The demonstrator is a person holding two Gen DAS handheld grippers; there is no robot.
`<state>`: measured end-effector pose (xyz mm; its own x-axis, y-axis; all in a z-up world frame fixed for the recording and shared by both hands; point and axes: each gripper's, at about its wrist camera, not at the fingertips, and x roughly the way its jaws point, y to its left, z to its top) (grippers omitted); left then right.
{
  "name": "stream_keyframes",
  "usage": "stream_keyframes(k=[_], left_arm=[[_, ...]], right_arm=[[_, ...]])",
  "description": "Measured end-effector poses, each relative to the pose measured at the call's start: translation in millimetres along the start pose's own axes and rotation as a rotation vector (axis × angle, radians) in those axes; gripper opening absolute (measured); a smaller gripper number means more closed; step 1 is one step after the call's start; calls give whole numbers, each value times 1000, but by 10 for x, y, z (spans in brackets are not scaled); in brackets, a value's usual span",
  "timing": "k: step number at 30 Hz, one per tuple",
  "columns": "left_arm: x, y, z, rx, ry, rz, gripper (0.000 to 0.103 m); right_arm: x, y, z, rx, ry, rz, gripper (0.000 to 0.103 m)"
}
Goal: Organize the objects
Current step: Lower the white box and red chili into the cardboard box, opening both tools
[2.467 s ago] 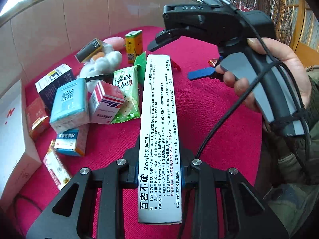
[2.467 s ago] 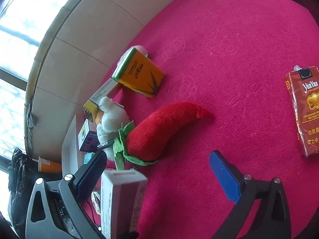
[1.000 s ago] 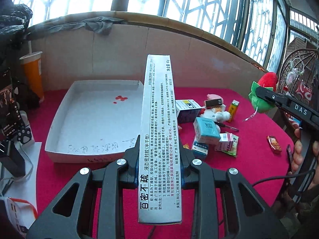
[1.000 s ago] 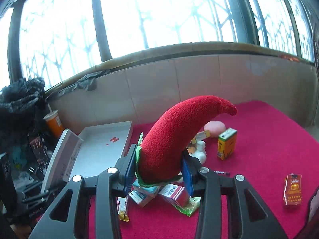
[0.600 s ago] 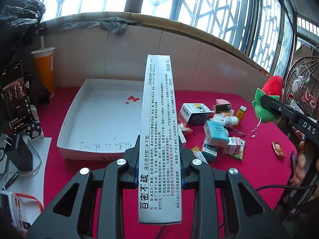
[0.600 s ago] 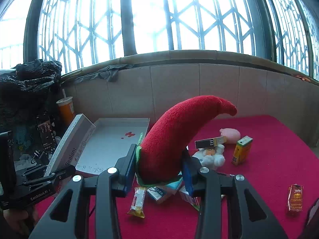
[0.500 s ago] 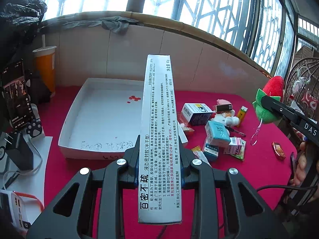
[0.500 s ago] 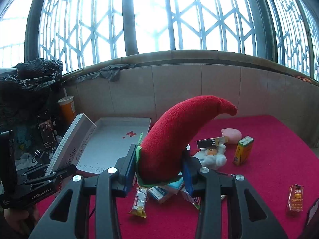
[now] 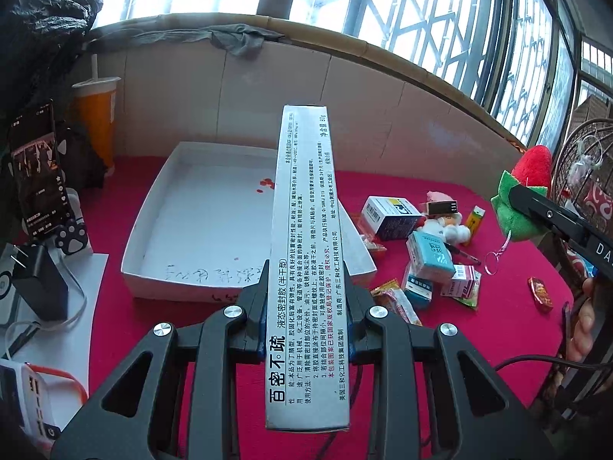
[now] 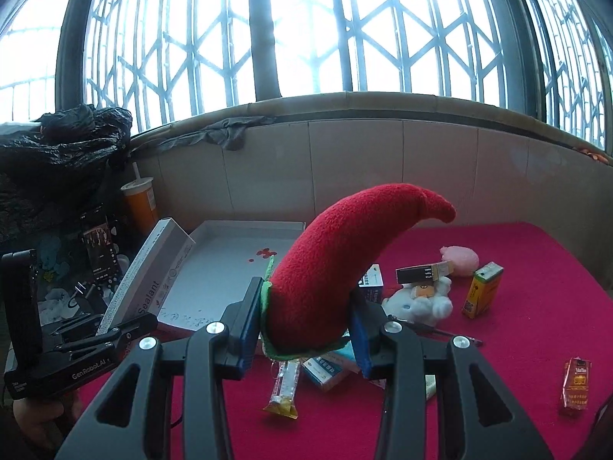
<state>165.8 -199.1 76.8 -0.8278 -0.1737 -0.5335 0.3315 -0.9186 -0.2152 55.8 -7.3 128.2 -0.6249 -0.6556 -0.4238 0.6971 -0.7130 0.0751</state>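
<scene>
A red-covered table (image 9: pixel 479 345) fills both views, and since the previous moments the two hand-held grippers have lifted away from the clutter and swung round to face the large white tray (image 9: pixel 145 237) on its far left, which suggests both loads are about to go in. The tray sits apart from the pile; its floor looks bare except for a few small red flecks (image 9: pixel 264 186) near the far wall and some handwriting by the near edge, so nothing appears sorted into it yet. The left gripper (image 9: pixel 306 329) has its jaws clamped together on a long grey sealant box (image 9: pixel 306 230), held lengthwise and pointing out over the tray's near right corner; the grip looks unchanged over the last second. The right gripper (image 10: pixel 304 337) is clamped on the green-collared base of a red plush chilli (image 10: pixel 337 268), whose tip curls up and to the right; it has drifted sideways across the table, and in the left wrist view it hangs at the far right, its key ring (image 9: pixel 490 266) dangling. Waiting on the cloth to the right of the tray lie a blue-and-white carton (image 9: pixel 390 216), a teal box (image 9: pixel 431 255), a white plush toy (image 10: pixel 421 303), a yellow-green box (image 10: pixel 482 291), snack sachets and a small red packet (image 10: pixel 576 383). An orange cup with a straw (image 9: pixel 97 115) stands beyond the tray's left end.
</scene>
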Motion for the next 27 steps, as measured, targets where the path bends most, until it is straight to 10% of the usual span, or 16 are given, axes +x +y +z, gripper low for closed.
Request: stream_keyframes(k=[27], left_arm=[[294,271,451,0,-2,111,28]], right_arm=[[602,482,421,-20,90,160,41]])
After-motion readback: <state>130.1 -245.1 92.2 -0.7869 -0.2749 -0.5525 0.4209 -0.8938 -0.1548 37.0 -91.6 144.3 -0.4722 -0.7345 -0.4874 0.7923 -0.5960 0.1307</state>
